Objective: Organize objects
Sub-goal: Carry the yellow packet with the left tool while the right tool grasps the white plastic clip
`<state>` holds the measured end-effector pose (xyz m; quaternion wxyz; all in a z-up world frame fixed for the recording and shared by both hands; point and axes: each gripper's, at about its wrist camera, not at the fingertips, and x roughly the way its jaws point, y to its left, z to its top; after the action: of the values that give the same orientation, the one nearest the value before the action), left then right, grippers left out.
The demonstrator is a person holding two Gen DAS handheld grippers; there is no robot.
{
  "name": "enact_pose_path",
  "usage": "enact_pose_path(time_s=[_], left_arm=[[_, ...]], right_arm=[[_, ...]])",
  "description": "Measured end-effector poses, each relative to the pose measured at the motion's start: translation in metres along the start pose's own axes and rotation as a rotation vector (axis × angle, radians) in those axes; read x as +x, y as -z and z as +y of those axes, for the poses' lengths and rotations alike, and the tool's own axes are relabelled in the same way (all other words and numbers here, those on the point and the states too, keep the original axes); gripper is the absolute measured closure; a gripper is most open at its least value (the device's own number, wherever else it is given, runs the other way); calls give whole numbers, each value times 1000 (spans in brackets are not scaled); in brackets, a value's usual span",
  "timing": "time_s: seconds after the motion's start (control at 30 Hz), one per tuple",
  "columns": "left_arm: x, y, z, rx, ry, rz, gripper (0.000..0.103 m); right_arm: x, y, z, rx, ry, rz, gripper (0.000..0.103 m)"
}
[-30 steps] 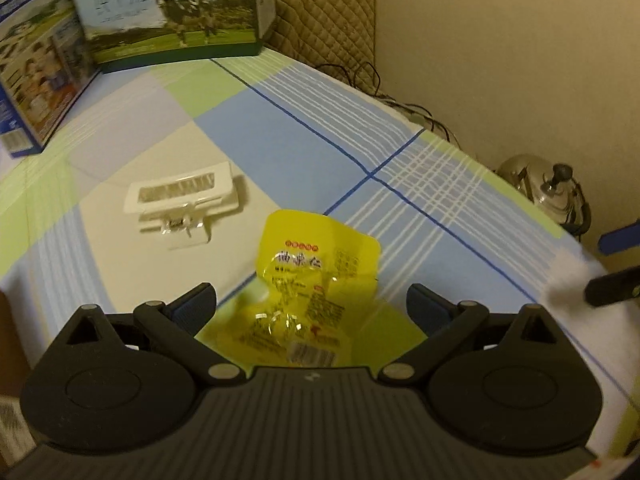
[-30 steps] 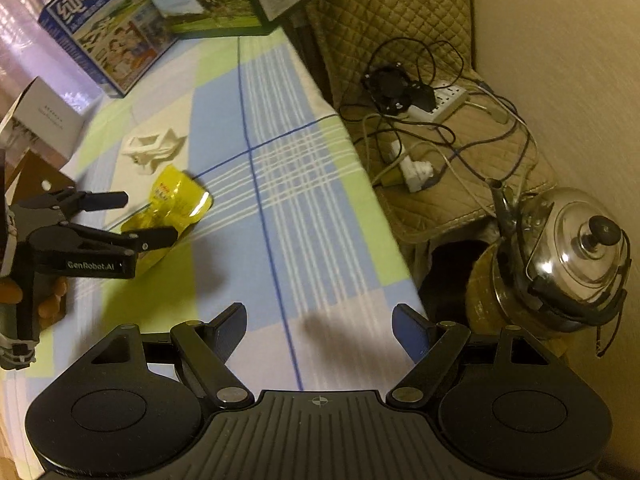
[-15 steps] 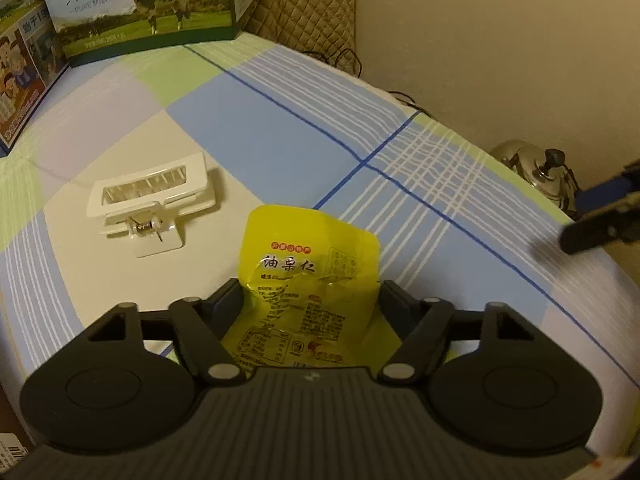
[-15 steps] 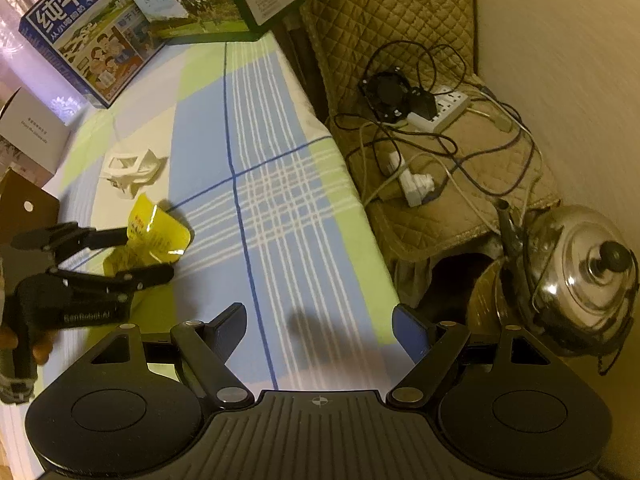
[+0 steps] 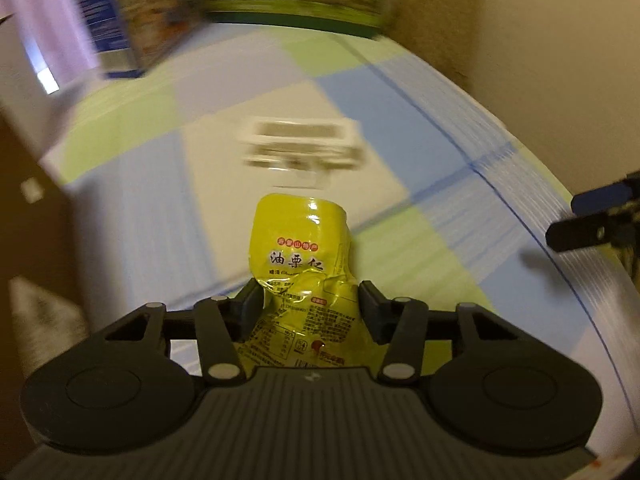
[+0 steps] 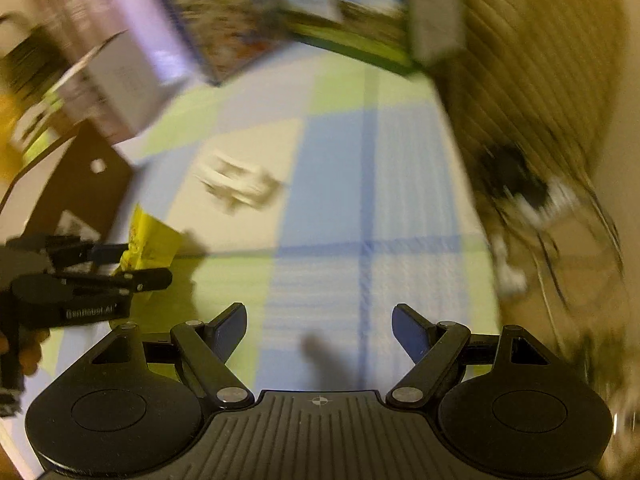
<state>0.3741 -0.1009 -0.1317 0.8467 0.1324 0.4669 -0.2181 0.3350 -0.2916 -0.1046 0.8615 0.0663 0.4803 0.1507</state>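
Two grippers | left gripper (image 5: 310, 302): jaws closing, pinching yellow snack pouch (image 5: 300, 248) | right gripper (image 6: 319, 322): spread wide, empty | white clip (image 5: 302, 148): on checked tablecloth (image 5: 400, 128)

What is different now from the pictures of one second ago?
The left gripper was wide open around the yellow snack packet; its fingers are closing on the packet, which now looks squeezed and raised off the checked tablecloth. The right gripper has swung toward the table and remains open and empty. The white clip lies where it was.
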Motion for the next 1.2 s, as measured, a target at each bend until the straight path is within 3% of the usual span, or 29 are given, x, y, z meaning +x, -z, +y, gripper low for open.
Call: enact_pose_path(time_s=[0.3,0.63,0.9,1.2], left_arm=[[-8,-21,41,-180,-109,16,56],[6,-25,51,-239,-152,67,55],[9,-26,52,-252,-161,86,55],[3,-21,49,-248,-152,87,55]], right_arm=[[57,-56,43,-309,-157,-83,26],[115,-77,68,-531,-126,-26,47],[124,-74,73,-591,-118,-26,63],[97,-42,69,-483,-75,5,64]])
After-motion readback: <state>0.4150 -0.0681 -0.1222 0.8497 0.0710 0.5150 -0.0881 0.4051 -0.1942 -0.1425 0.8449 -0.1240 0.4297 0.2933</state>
